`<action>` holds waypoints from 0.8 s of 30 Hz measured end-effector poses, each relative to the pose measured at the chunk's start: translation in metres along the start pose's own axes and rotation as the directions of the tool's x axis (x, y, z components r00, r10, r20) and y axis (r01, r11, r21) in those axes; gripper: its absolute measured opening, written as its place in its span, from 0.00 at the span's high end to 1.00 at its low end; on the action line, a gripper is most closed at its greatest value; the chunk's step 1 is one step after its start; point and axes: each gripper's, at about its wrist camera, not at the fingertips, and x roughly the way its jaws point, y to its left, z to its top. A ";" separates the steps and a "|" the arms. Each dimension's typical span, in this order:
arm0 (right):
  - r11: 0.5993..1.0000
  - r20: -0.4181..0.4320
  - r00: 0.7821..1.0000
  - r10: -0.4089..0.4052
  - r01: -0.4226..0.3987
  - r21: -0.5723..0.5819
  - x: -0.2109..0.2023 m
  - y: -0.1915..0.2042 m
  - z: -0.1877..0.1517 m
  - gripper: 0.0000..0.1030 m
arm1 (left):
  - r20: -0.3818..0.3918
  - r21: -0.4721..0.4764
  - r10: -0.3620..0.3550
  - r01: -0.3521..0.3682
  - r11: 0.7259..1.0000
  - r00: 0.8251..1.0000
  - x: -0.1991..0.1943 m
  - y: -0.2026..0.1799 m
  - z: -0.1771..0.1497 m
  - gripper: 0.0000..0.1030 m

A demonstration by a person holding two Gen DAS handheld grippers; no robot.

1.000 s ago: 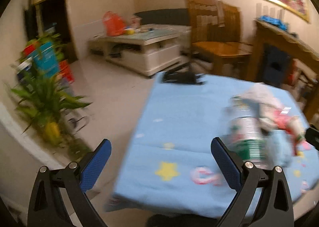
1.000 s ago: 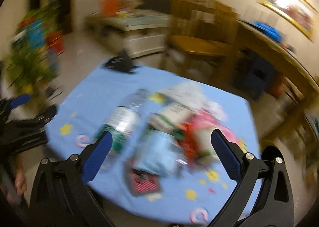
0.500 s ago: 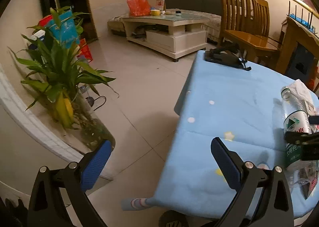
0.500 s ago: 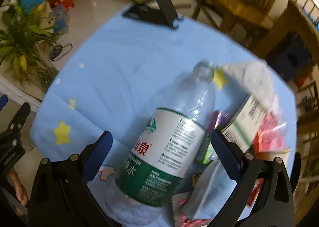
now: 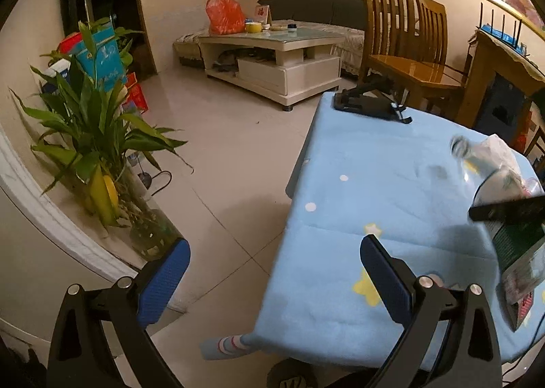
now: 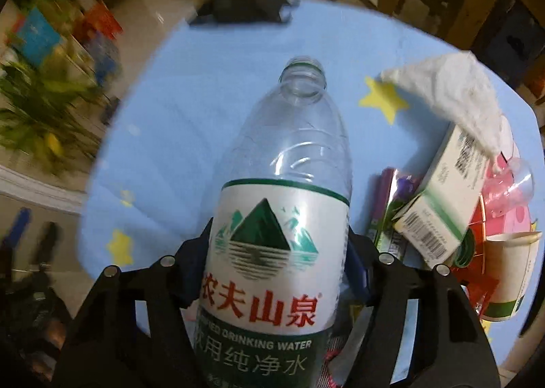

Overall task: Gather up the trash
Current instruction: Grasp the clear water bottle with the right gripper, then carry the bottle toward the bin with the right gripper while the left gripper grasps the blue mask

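My right jaws have just clamped the bottle; my left jaws hang released.

Left view: my left gripper point(image 5: 274, 280) hangs spread and empty over the near left corner of the bench point(image 5: 385, 163), where half a second ago it was the same; at the right edge, the bottle point(image 5: 511, 217) is blurred, a black finger across it.
Right view: my right gripper point(image 6: 272, 272), wide open a second ago, has been closing, and its pads now press the label of the empty, capless bottle point(image 6: 282, 211). Tissue point(image 6: 453, 91), box point(image 6: 442, 200) and cup point(image 6: 511, 268) lie toward the bench's right edge, still to collect. I judge the first pickup secured, ready to lift.
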 end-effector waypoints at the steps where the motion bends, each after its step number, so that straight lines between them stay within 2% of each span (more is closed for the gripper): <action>1: 0.999 0.036 0.999 0.037 -0.038 0.010 -0.014 -0.003 0.000 0.36 | 0.004 0.004 -0.006 0.005 1.000 1.000 -0.002 -0.003 0.000 0.06; 3: 0.992 0.113 0.987 0.116 -0.120 0.030 -0.045 -0.015 -0.002 0.36 | 0.010 0.018 -0.020 0.020 1.000 1.000 -0.007 -0.011 0.001 0.06; 5: 0.978 0.179 0.965 0.191 -0.202 0.043 -0.075 -0.030 -0.009 0.36 | 0.010 0.039 -0.052 0.052 0.998 0.999 -0.013 -0.023 0.001 0.06; 7: 0.968 0.245 0.946 0.213 -0.239 0.080 -0.106 -0.058 -0.021 0.36 | 0.009 0.061 -0.084 0.083 0.995 0.996 -0.018 -0.034 0.000 0.06; 10: 0.965 0.298 0.939 0.172 -0.222 0.142 -0.137 -0.104 -0.045 0.36 | -0.005 0.106 -0.155 0.155 0.982 0.988 -0.027 -0.061 -0.002 0.06; 12: 0.958 0.317 0.939 0.129 -0.201 0.203 -0.150 -0.145 -0.068 0.36 | -0.024 0.138 -0.217 0.219 0.966 0.976 -0.034 -0.083 -0.003 0.06; 14: 0.939 0.339 0.936 0.096 -0.198 0.280 -0.161 -0.188 -0.092 0.36 | -0.043 0.160 -0.283 0.287 0.945 0.958 -0.040 -0.102 -0.004 0.06; 17: 0.907 0.377 0.923 0.072 -0.218 0.360 -0.161 -0.237 -0.119 0.36 | -0.069 0.226 -0.372 0.378 0.898 0.926 -0.049 -0.149 -0.005 0.06; 20: 0.891 0.412 0.909 0.066 -0.240 0.386 -0.166 -0.274 -0.144 0.36 | -0.123 0.279 -0.423 0.440 0.853 0.898 -0.046 -0.194 -0.008 0.06; 24: 0.894 0.483 0.873 0.072 -0.271 0.357 -0.174 -0.303 -0.161 0.36 | -0.193 0.335 -0.393 0.437 0.835 0.899 -0.028 -0.244 -0.014 0.06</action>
